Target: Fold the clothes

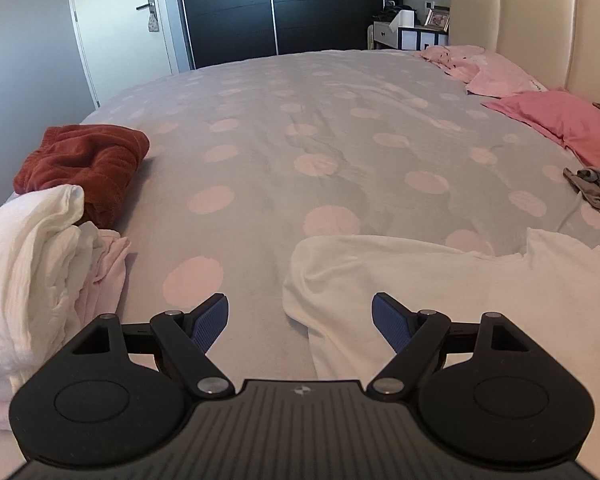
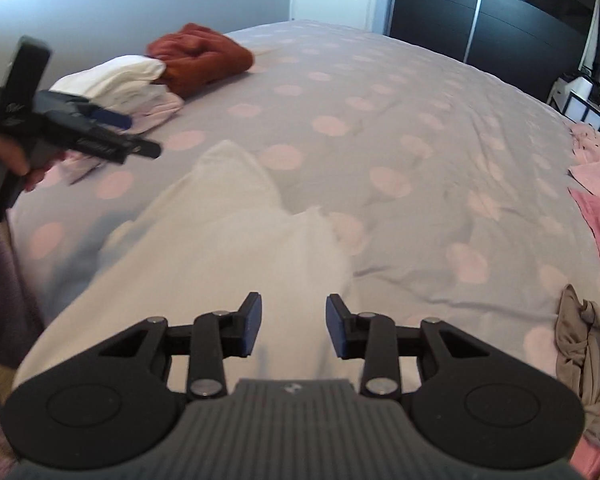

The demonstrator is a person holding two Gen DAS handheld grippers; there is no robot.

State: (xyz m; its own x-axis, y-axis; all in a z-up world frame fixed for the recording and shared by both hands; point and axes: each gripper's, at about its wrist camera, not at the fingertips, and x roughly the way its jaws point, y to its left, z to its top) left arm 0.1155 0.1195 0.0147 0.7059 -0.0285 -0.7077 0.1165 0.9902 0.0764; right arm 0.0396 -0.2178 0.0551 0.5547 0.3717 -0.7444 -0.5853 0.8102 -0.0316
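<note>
One bed [image 1: 300, 128] fills both views, grey cover with pink dots. White shirt [image 1: 440, 300] lies spread at lower right of the left wrist view, lower centre of the right wrist view, blurred there. Stack of white and pale pink clothes [image 1: 32, 264] sits at the left edge, rust-red garment [image 1: 84, 160] touching it behind. Pink pillows [image 1: 556, 120] upper right by the headboard; grey crumpled garment [image 2: 584, 340] at the right edge. Left tool [image 1: 300, 320] is spread wide, nothing between the pads, right pad over the shirt edge. Right tool [image 2: 294, 328] is parted over the shirt, pads not pressing cloth.
</note>
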